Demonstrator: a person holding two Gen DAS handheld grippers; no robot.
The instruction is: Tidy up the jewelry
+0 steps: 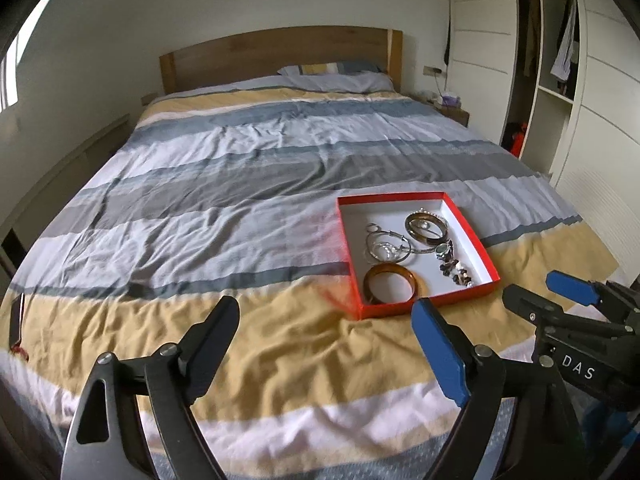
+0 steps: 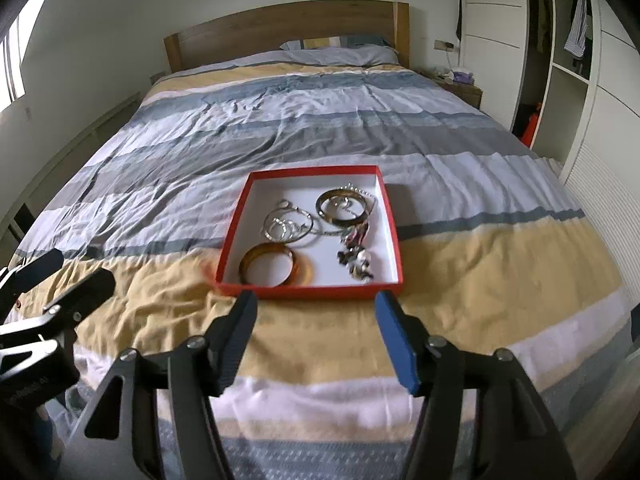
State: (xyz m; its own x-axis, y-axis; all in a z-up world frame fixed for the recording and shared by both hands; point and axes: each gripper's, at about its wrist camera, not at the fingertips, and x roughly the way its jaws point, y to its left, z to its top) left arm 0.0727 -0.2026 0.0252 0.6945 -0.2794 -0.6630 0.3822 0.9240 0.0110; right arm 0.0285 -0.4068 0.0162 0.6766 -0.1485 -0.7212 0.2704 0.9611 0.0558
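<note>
A red shallow box (image 1: 476,236) (image 2: 390,220) with a white inside lies on the striped bed cover. It holds an amber bangle (image 1: 390,282) (image 2: 276,268), silver hoops (image 1: 386,246) (image 2: 286,226), a dark bangle (image 1: 426,228) (image 2: 342,206) and a beaded piece (image 1: 454,266) (image 2: 358,262). My left gripper (image 1: 324,320) is open and empty, left of the box's near corner. My right gripper (image 2: 316,312) is open and empty, just in front of the box's near wall; it also shows at the right edge of the left wrist view (image 1: 544,292).
The bed (image 1: 240,184) (image 2: 500,184) fills both views, with a wooden headboard (image 1: 276,56) and pillows (image 2: 340,50) at the far end. A wardrobe (image 1: 560,80) stands to the right. A nightstand (image 2: 464,88) is beside the bed. A dark object with a red cord (image 1: 18,320) lies at the left.
</note>
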